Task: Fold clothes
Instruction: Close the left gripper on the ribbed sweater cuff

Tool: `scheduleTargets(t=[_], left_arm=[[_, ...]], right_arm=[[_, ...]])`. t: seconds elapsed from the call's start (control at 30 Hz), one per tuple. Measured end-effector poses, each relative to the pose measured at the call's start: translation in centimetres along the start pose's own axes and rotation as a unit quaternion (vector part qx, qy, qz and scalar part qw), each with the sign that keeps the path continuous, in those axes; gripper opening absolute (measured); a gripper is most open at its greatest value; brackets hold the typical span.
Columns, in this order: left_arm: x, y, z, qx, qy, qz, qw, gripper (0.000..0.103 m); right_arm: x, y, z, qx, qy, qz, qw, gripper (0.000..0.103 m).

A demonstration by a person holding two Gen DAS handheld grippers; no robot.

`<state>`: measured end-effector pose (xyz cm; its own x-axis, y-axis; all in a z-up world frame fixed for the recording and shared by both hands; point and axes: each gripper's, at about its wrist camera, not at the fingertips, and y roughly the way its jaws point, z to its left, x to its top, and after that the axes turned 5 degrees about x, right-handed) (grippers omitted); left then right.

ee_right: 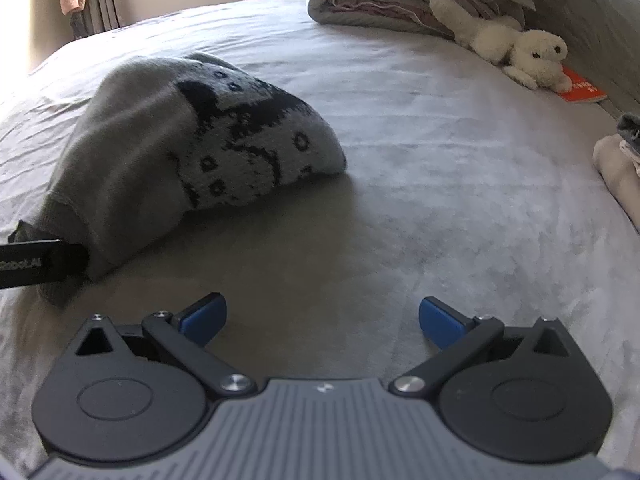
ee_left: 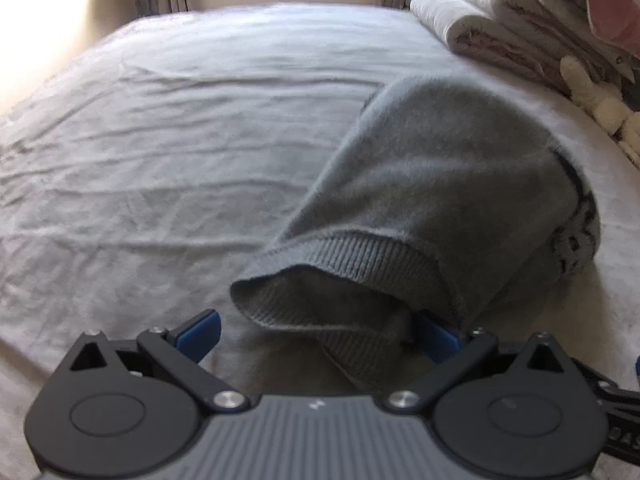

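Both grippers spread wide over the bed sheet (ee_right: 420, 128).
Left gripper (ee_left: 316, 332) has the grey sweater's (ee_left: 448, 184) ribbed hem draped over one finger, ungripped; right gripper (ee_right: 322, 316) holds nothing, sweater bunched to its left.

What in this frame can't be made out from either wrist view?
- Left gripper: in the left view the sweater hem drapes over its right finger; whether it pinches cloth is unclear.
- Sweater's layout: bunched, sleeves hidden in both views.
- Beige clothes: cut off by the right view's edge.
- Orange book: print too small, partly under the plush toy.
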<state>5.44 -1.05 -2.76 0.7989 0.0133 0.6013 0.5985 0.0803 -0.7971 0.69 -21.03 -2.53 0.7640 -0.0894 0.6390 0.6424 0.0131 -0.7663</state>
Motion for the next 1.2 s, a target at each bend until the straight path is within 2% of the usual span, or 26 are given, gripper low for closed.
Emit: scheduleTargets(t=[0.17,0.37,0.5,0.63,0.77,0.87,0.93,1.1,1.2], left_arm=[[-0.8,0.5,-0.5,0.009,0.01,-0.027,0.9995,0.103],[-0.7,0.8,-0.2,0.004,0.003,-0.024,0.9997,0.103],[-1.2,0.7,-0.3,0.005,0.01,-0.045,0.9989,0.103],[-0.8,0.1,-0.5,0.006,0.018,-0.046,0.9987,0.102],[-0.7,-1.3,-0.9,-0.016,0.03,-0.083,0.996,0.098],[-0.6,-1.5,-1.0,-0.039,0.032,-0.093,0.9944,0.082],[-0.5,-1.4,-0.9,-0.052,0.02,-0.09,0.9943,0.063],[-0.5,-1.7,-0.8,-0.056,0.018,-0.095,0.9938,0.03],[-0.7,-2.1,-1.1,-0.053,0.025,-0.096,0.9936,0.021]], right_arm=[[-0.2,0.0,-0.6,-0.002,0.0,0.004,1.0,0.103],[-0.5,0.1,-0.6,-0.004,-0.013,0.008,1.0,0.103],[-0.6,0.2,-0.6,-0.002,-0.018,0.012,1.0,0.103],[-0.6,0.4,-0.6,0.002,-0.021,0.017,1.0,0.103],[-0.8,0.4,-0.7,0.005,-0.021,0.019,1.0,0.103],[-0.8,0.5,-0.9,0.01,-0.02,0.021,1.0,0.103],[-0.8,0.5,-0.9,0.012,-0.024,0.02,0.999,0.103],[-0.9,0.3,-0.9,0.018,-0.037,0.01,0.999,0.103],[-0.8,0.2,-1.0,0.02,-0.038,0.007,0.999,0.103]])
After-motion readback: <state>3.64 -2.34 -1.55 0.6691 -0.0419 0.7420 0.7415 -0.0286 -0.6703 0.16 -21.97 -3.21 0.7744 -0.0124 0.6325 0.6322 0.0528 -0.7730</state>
